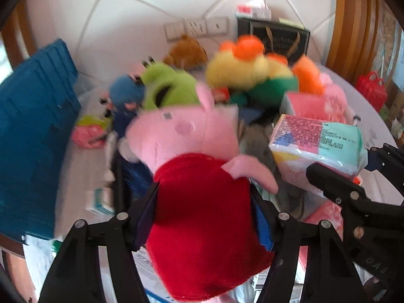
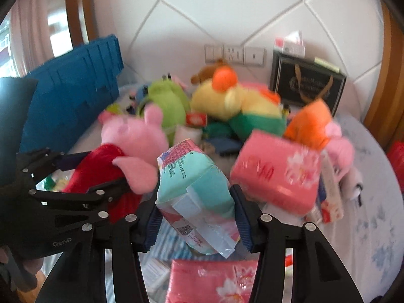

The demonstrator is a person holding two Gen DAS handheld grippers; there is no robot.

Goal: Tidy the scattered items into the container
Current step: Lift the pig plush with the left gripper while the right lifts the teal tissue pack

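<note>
- The left tool pinches the pig doll by its red body, head hanging forward.
- The right tool clamps the tissue pack across its middle, likely bound for the blue crate to its left.

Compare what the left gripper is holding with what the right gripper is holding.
The pink pig plush in the left gripper is soft and furry, in a red dress; the tissue pack in the right gripper is a smooth, plastic-wrapped block in teal and pink with printed text. Both sit clamped between blue pads.
</note>
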